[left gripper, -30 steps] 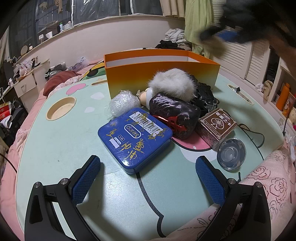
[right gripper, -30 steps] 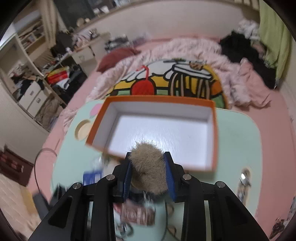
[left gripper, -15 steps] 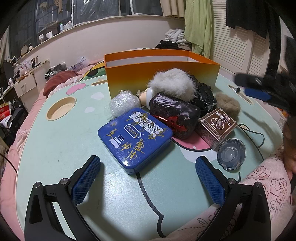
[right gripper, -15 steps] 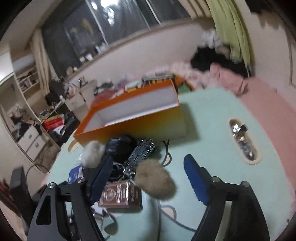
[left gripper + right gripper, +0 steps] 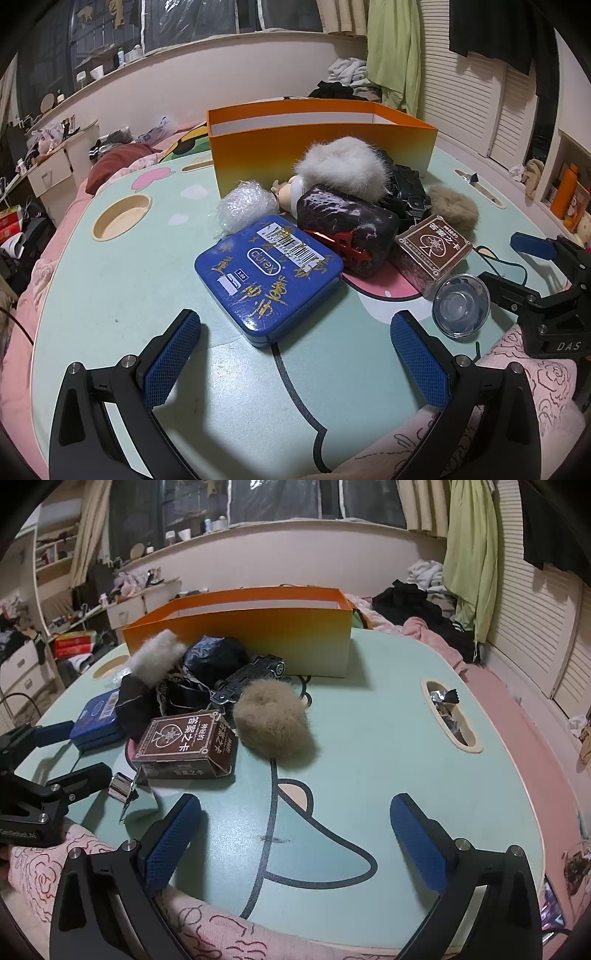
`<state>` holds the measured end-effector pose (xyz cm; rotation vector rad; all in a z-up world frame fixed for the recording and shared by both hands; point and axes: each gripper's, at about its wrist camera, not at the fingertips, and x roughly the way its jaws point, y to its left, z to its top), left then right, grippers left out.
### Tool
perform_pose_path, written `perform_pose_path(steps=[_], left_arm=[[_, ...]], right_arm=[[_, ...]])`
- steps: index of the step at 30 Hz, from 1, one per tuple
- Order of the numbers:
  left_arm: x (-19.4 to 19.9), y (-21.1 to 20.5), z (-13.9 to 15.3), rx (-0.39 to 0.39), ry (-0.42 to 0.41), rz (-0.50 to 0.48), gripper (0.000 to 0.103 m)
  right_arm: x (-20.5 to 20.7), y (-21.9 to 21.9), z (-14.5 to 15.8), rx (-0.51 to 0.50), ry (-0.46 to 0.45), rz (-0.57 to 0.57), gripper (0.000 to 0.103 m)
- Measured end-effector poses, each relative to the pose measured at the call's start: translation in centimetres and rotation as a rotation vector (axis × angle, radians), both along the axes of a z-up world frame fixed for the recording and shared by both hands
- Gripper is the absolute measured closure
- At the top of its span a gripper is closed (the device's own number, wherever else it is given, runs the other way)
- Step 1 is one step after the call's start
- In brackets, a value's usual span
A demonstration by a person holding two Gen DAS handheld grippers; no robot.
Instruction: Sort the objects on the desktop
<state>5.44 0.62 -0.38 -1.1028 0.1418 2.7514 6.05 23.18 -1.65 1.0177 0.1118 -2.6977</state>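
Note:
An orange box (image 5: 317, 147) (image 5: 258, 627) stands at the back of the mint table (image 5: 110, 295). In front of it lies a pile: a blue tin (image 5: 269, 273), a dark pouch (image 5: 347, 229), a white fur ball (image 5: 343, 166), a tan fur ball (image 5: 273, 723) (image 5: 454, 210), a brown card box (image 5: 188, 742) (image 5: 432, 251), a black toy car (image 5: 251, 679), a bubble-wrap ball (image 5: 243, 206) and a clear cup (image 5: 461, 306). My left gripper (image 5: 295, 362) is open and empty, just short of the blue tin. My right gripper (image 5: 295, 842) is open and empty, near the table's front edge.
The table has a round cup recess (image 5: 122, 218) at the left and a slot (image 5: 450, 716) holding foil wrappers at the right. A pink rose-print blanket (image 5: 221, 930) lies along the front edge. A bed with clothes lies behind the table.
My right gripper held the tan fur ball above the orange box, then opened. The ball now lies on the table beside the card box, and the gripper has pulled back low to the front edge.

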Motion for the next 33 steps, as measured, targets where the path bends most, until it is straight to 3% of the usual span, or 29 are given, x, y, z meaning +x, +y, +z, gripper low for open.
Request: perform_pose_path(steps=[33], left_arm=[[0.0, 0.06, 0.04, 0.001, 0.0, 0.002, 0.001]], right_arm=[[0.46, 0.03, -0.14, -0.001, 0.003, -0.001, 0.001]])
